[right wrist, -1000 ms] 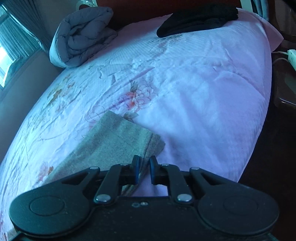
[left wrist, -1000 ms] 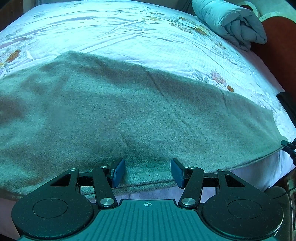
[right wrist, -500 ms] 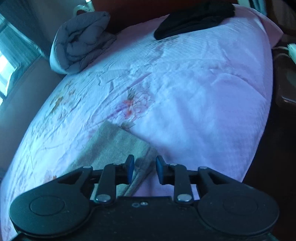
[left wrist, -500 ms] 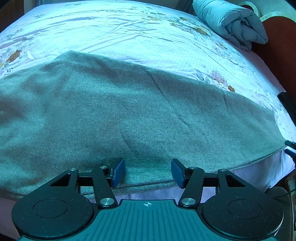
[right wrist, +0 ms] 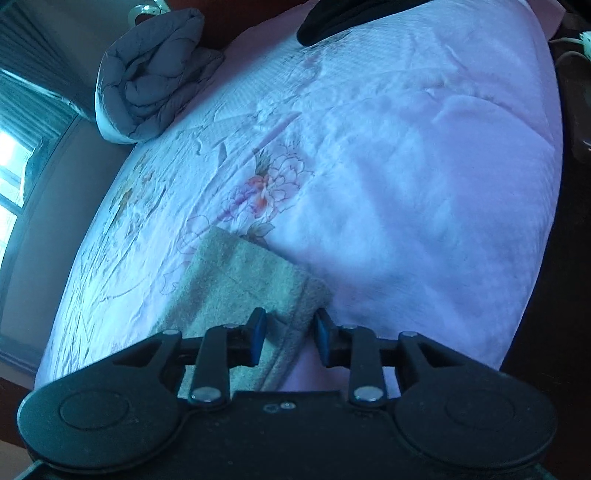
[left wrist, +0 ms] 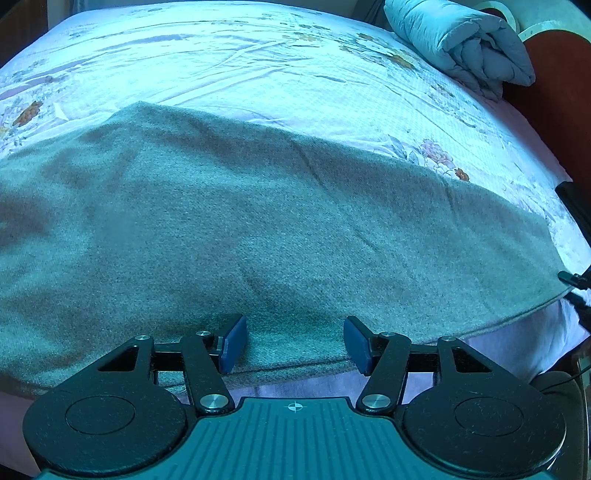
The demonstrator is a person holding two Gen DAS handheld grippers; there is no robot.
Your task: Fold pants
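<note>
Grey-green fleece pants (left wrist: 258, 229) lie spread flat across the floral bedsheet (left wrist: 280, 70) near the bed's front edge, with a rolled quilt (left wrist: 465, 48) at about 1 o'clock in the left wrist view. Left tool (left wrist: 294, 343) hangs over the near hem at 6 o'clock, its jaws apart and opening, the blue pads either side of the fabric edge without pressing it. Right tool (right wrist: 289, 338), at 6 o'clock in its own view, stands with jaws narrowly apart astride the pant-leg end, not clamped on it, and a dark garment (right wrist: 343, 14) lies at 12 o'clock.
</note>
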